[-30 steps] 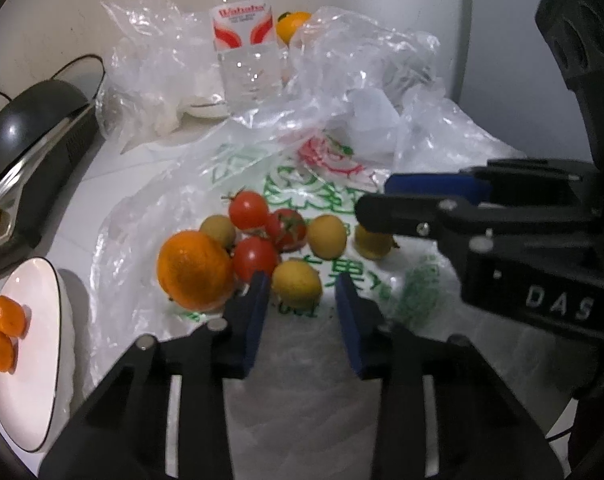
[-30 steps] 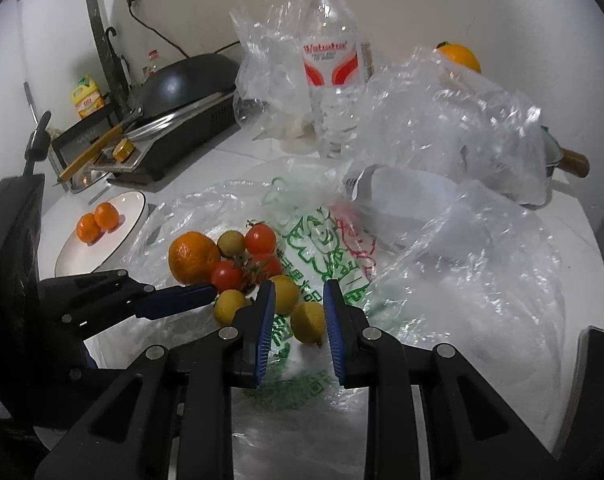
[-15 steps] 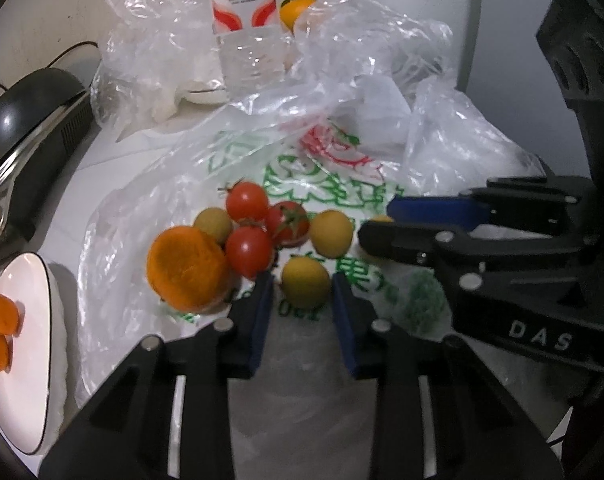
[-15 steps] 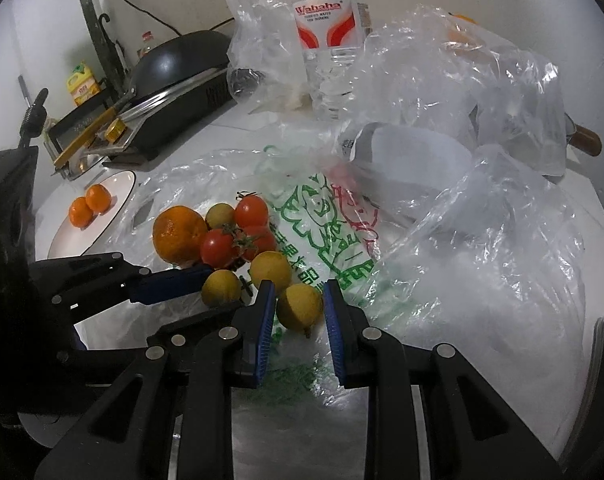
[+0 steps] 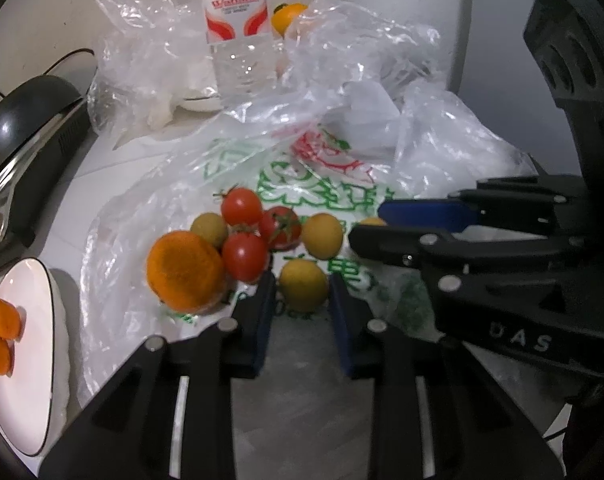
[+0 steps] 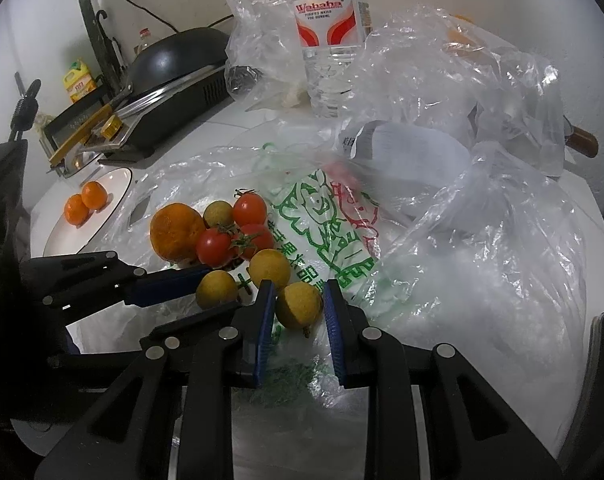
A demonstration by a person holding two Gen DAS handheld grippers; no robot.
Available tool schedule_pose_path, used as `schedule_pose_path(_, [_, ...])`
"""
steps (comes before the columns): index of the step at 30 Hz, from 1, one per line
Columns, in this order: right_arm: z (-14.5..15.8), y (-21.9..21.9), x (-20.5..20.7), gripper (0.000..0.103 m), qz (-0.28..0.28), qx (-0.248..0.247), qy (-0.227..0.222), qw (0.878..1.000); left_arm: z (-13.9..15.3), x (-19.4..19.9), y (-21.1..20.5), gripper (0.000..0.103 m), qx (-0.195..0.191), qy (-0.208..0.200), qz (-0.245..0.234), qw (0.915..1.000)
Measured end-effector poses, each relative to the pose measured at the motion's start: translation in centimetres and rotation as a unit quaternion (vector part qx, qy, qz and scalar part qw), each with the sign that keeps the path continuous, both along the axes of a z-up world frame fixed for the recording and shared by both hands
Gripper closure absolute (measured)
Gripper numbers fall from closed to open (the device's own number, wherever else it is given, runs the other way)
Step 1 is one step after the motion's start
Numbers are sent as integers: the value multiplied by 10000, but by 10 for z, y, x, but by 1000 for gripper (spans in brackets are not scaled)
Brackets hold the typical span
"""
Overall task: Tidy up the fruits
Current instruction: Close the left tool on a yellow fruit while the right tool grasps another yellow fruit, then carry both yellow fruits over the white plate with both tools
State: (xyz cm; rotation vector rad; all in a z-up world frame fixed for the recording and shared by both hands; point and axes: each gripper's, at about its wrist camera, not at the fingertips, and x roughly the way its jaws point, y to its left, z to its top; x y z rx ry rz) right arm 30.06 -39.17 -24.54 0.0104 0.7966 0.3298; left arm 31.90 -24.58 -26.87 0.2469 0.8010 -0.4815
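On the printed bag [image 6: 334, 240], each hand-held gripper clamps one yellow fruit beside three tomatoes [image 6: 249, 209].

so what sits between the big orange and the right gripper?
Right wrist view: two cherry tomatoes and two yellow fruits, between big orange and right gripper.

so that's 3 tomatoes [image 6: 249, 209], 4 little yellow fruits [image 6: 269, 268], 1 big orange [image 6: 177, 231], 2 mandarins [image 6: 94, 196], 1 bottle [image 6: 329, 36]
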Motion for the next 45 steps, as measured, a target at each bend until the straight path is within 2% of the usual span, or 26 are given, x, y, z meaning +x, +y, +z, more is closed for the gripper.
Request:
schedule_pose_path(32, [40, 26, -48, 77, -72, -250, -426, 9988, 40, -46, 31, 75, -345, -384, -50, 9987])
schedule_pose_path(45, [50, 49, -59, 77, -24, -354, -526, 9980, 52, -61, 58, 75, -471, -510, 67, 9976])
